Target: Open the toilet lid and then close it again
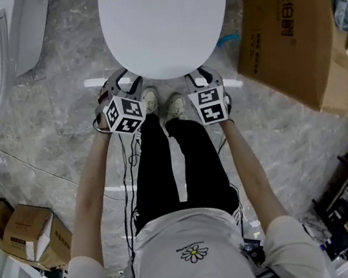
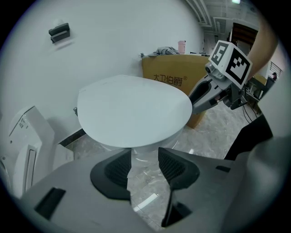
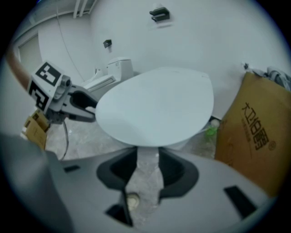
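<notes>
Lid [image 1: 168,18] lies down flat over the toilet, far of the person's shoes. Left gripper [image 1: 125,87] and right gripper [image 1: 202,78] sit at its near rim, one at each side, jaws part open and gripping nothing, with marbled floor [image 1: 61,127] showing between them. A cardboard box [image 1: 288,32] stands at right.

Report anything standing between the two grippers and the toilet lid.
Nothing visible does. The left gripper and right gripper sit with open jaws just short of the closed toilet lid's front edge, with only floor showing between them.
</notes>
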